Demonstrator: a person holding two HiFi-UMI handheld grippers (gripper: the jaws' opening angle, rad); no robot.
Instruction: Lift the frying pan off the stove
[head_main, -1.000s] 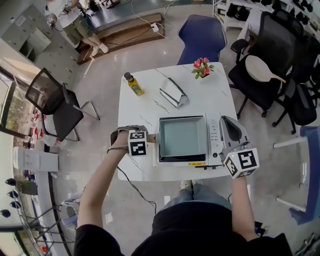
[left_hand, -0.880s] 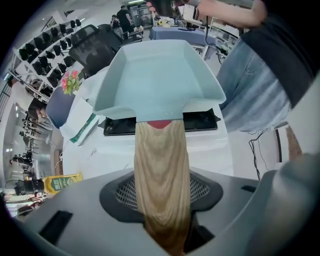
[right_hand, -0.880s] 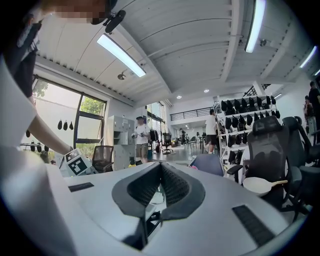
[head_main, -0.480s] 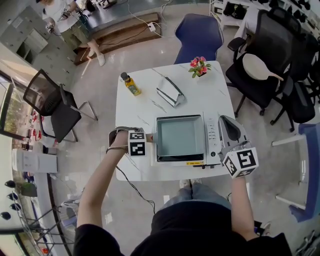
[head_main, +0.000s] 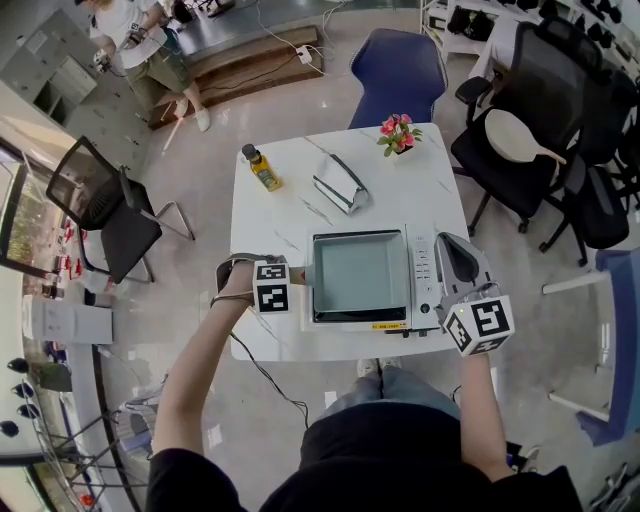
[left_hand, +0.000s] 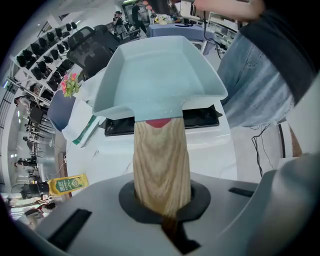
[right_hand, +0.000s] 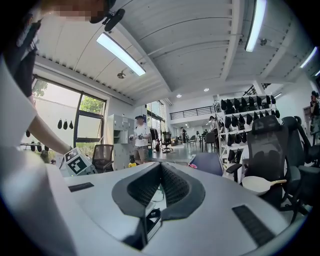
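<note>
A square pale-blue frying pan (head_main: 360, 274) sits on a white tabletop stove (head_main: 426, 290). Its wooden handle (head_main: 299, 277) sticks out to the left. My left gripper (head_main: 285, 282) points straight down over that handle. In the left gripper view its jaws have just been closing and the left gripper (left_hand: 162, 200) is shut on the handle (left_hand: 161, 160), with the pan (left_hand: 155, 75) ahead over the stove (left_hand: 200, 117). My right gripper (head_main: 455, 250) lies level at the stove's right side, away from the pan. In its own view the right gripper (right_hand: 159, 175) is shut on nothing.
The white table (head_main: 280, 220) also carries an oil bottle (head_main: 262, 168), a metal napkin holder (head_main: 340, 183) and a small flower pot (head_main: 400, 132) behind the stove. A blue chair (head_main: 395, 70) stands beyond the table and black chairs (head_main: 540, 120) to the right.
Both hands and the pan stay where they were in the head view; only the view itself has shifted slightly.
</note>
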